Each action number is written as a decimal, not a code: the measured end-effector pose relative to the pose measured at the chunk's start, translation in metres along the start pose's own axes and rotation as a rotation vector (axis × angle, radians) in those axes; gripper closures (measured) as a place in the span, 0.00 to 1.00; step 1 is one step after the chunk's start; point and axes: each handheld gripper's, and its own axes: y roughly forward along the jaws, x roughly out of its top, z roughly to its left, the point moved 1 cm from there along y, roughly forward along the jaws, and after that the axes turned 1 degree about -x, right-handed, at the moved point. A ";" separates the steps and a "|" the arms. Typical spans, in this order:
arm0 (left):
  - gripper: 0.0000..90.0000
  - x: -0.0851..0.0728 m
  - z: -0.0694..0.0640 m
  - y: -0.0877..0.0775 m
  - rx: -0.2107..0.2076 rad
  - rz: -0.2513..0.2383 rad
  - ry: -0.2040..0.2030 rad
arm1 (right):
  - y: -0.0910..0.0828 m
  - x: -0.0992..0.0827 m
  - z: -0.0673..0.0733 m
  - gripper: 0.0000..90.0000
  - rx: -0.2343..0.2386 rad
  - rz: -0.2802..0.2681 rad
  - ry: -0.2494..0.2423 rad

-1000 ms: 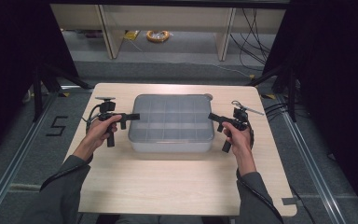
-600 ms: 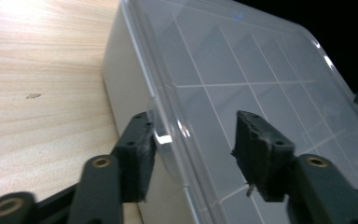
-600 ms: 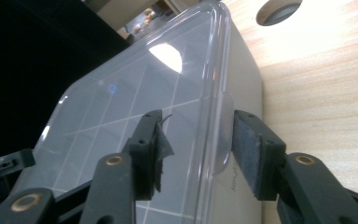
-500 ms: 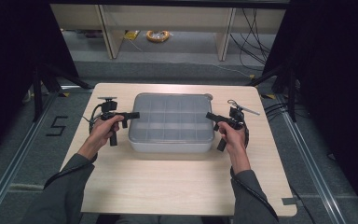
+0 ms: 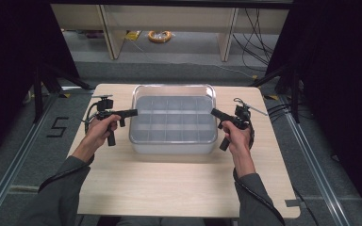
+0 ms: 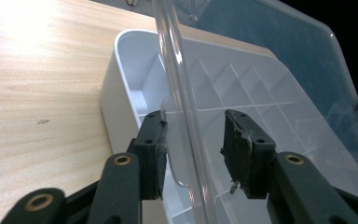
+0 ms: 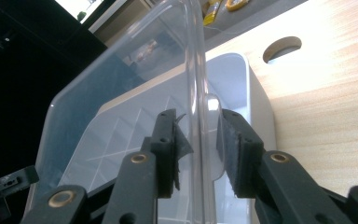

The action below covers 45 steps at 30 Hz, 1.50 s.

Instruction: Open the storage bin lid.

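Your left claw (image 5: 133,112) and right claw (image 5: 215,113) have just been closing, each now pinched on an end rim of the clear lid (image 5: 172,92); in both gripper views the rim runs between the pads. The lid sits tilted over the white divided box (image 5: 172,141) at the middle of the table (image 5: 179,188), your hands at either side. Beyond the table lies a yellow coil (image 5: 160,36) on the floor

The lid (image 6: 261,60) is clear glossy plastic, the box (image 6: 121,88) smooth white plastic, the worktop (image 5: 179,183) matt pale wood; black tongs pads (image 7: 230,140) seem rubbery and frayed.
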 end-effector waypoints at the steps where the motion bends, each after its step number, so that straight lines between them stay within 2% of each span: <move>1: 0.67 0.002 -0.003 -0.004 -0.001 -0.006 0.005 | -0.003 0.000 0.002 0.77 0.006 -0.011 -0.002; 4: 0.69 0.003 -0.007 -0.009 -0.002 -0.017 0.007 | -0.005 0.001 0.002 0.77 0.019 -0.028 -0.013; 5: 0.69 0.005 -0.011 -0.014 -0.010 -0.030 0.015 | -0.010 0.002 0.007 0.77 0.032 -0.022 0.018; 7: 0.69 0.008 -0.014 -0.019 -0.010 -0.038 0.026 | -0.013 0.004 0.009 0.77 0.044 -0.056 -0.019; 9: 0.70 0.010 -0.017 -0.024 -0.017 -0.048 0.027 | -0.018 0.004 0.014 0.77 0.057 -0.055 -0.021; 10: 0.70 0.010 -0.018 -0.027 -0.020 -0.045 0.037 | -0.020 0.005 0.015 0.77 0.053 -0.064 -0.054; 12: 0.69 0.010 -0.020 -0.029 -0.022 -0.049 0.039 | -0.024 0.005 0.019 0.77 0.053 -0.071 -0.048; 14: 0.69 0.008 -0.023 -0.035 -0.023 -0.059 0.044 | -0.029 0.001 0.022 0.77 0.060 -0.079 -0.061; 15: 0.70 0.004 -0.024 -0.042 -0.030 -0.065 0.048 | -0.033 -0.003 0.024 0.77 0.073 -0.068 -0.050; 16: 0.70 0.001 -0.026 -0.045 -0.032 -0.067 0.056 | -0.034 -0.004 0.021 0.77 0.074 -0.080 -0.084; 18: 0.70 -0.006 -0.026 -0.050 -0.034 -0.053 0.073 | -0.038 -0.009 0.022 0.77 0.080 -0.077 -0.083; 21: 0.70 -0.015 -0.025 -0.052 -0.044 -0.045 0.062 | -0.044 -0.017 0.021 0.77 0.088 -0.066 -0.089; 22: 0.70 -0.015 -0.025 -0.052 -0.044 -0.045 0.062 | -0.046 -0.020 0.022 0.77 0.092 -0.059 -0.066; 24: 0.70 -0.024 -0.024 -0.052 -0.048 -0.042 0.069 | -0.049 -0.025 0.022 0.77 0.085 -0.057 -0.065; 26: 0.69 -0.028 -0.023 -0.051 -0.034 -0.034 0.092 | -0.052 -0.028 0.020 0.78 0.090 -0.071 -0.108; 28: 0.70 -0.030 -0.022 -0.050 -0.038 -0.034 0.086 | -0.053 -0.030 0.020 0.78 0.087 -0.069 -0.115; 29: 0.70 -0.033 -0.021 -0.050 -0.040 -0.027 0.089 | -0.055 -0.034 0.020 0.77 0.080 -0.069 -0.095; 30: 0.70 -0.033 -0.021 -0.050 -0.040 -0.027 0.089 | -0.055 -0.034 0.020 0.77 0.080 -0.069 -0.095; 32: 0.70 -0.036 -0.021 -0.053 -0.046 -0.034 0.074 | -0.058 -0.039 0.020 0.78 0.085 -0.064 -0.099; 33: 0.70 -0.038 -0.021 -0.054 -0.044 -0.032 0.079 | -0.058 -0.040 0.019 0.77 0.083 -0.068 -0.125; 34: 0.70 -0.039 -0.022 -0.056 -0.044 -0.033 0.084 | -0.060 -0.042 0.021 0.77 0.085 -0.059 -0.092; 35: 0.70 -0.040 -0.023 -0.059 -0.040 -0.032 0.086 | -0.060 -0.043 0.020 0.77 0.085 -0.071 -0.123; 36: 0.70 -0.040 -0.023 -0.059 -0.040 -0.032 0.086 | -0.060 -0.043 0.020 0.77 0.085 -0.071 -0.123; 37: 0.70 -0.043 -0.025 -0.062 -0.049 -0.047 0.090 | -0.063 -0.045 0.019 0.77 0.086 -0.073 -0.145; 38: 0.71 -0.043 -0.025 -0.062 -0.049 -0.047 0.090 | -0.063 -0.045 0.019 0.77 0.086 -0.073 -0.145; 39: 0.71 -0.048 -0.025 -0.065 -0.059 -0.058 0.087 | -0.066 -0.049 0.021 0.77 0.097 -0.061 -0.101; 41: 0.71 -0.054 -0.025 -0.067 -0.054 -0.058 0.085 | -0.066 -0.053 0.019 0.76 0.092 -0.064 -0.139; 43: 0.71 -0.058 -0.024 -0.067 -0.065 -0.045 0.082 | -0.068 -0.057 0.016 0.77 0.078 -0.048 -0.140; 45: 0.71 -0.062 -0.024 -0.067 -0.059 -0.038 0.085 | -0.067 -0.060 0.014 0.76 0.072 -0.046 -0.126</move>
